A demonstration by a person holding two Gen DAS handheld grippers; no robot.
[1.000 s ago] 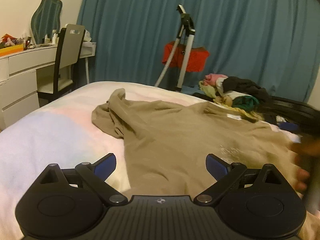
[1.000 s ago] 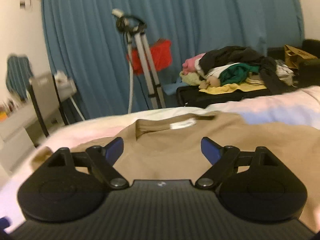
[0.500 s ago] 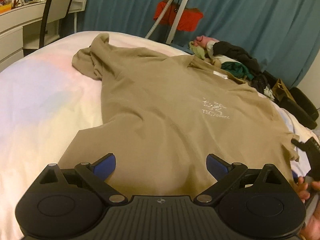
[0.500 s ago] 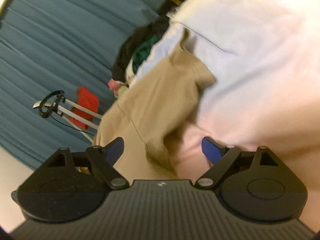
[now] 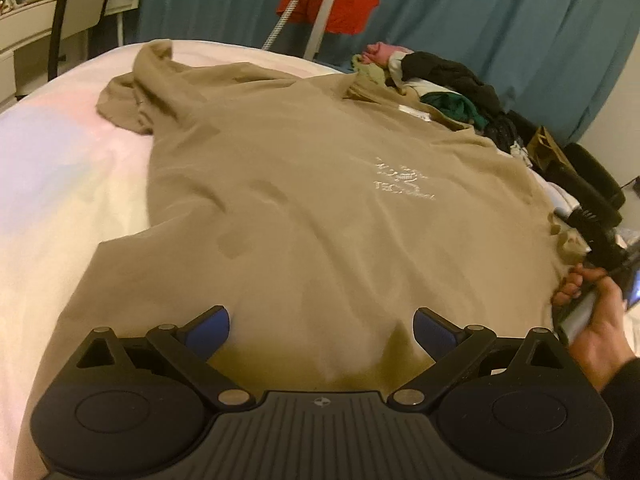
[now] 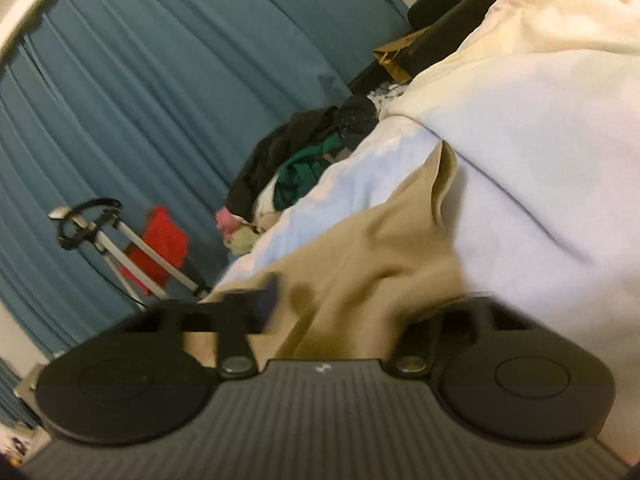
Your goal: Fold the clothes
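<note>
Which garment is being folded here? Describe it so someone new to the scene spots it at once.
Start at the bed with its pale pastel cover. Spread flat across it lies a tan T-shirt. Unlike the jumbled dark, green and pink clothes pile beyond the bed's far edge, it lies alone and bears a small white chest print.

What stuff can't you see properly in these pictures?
- Right gripper, right wrist view: motion blur smears the fingers, and shirt fabric covers one, so I can't tell whether it has closed on the cloth.
- Shirt's white logo, left wrist view: too small and blurry to read.
- Shirt's near hem, left wrist view: hidden behind the left gripper.
- Clothes pile: tangled, pieces can't be separated.
</note>
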